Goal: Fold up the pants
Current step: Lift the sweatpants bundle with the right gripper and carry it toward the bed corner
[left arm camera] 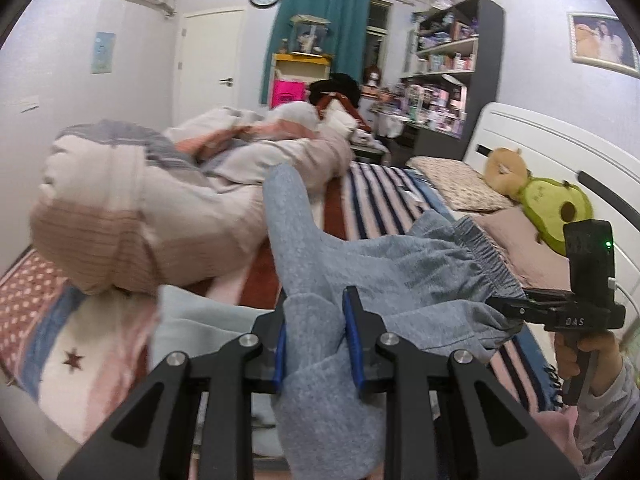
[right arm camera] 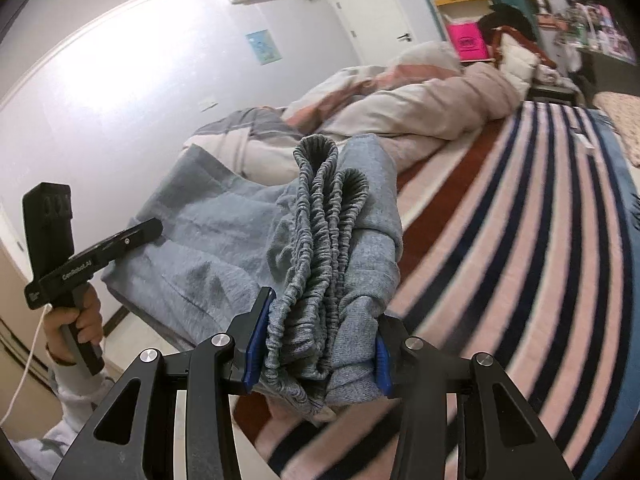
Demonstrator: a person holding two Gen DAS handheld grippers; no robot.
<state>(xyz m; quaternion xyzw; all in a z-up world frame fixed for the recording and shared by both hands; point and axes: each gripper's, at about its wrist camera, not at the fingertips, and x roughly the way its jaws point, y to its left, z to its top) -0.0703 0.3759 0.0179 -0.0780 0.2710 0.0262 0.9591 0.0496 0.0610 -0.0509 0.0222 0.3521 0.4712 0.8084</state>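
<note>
A: Left hand-held gripper (left arm camera: 316,344): clenched on a bunch of the grey pants (left arm camera: 400,276), cloth filling the gap between its blue pads (left arm camera: 354,340).

B: Right hand-held gripper (right arm camera: 316,344): clenched on the gathered waistband (right arm camera: 320,240), several elastic layers stacked between its fingers.

A: Where are the pants?

B: Slung between the two grippers above the striped bed (right arm camera: 520,240); one leg rises ahead of the left gripper, near the quilt (left arm camera: 140,200).

A: Progress?

B: Judged early to middle. The waistband looks doubled, so a lengthwise fold seems done. Nothing lies flat yet; laying the pants down and folding the legs across remain.
</note>
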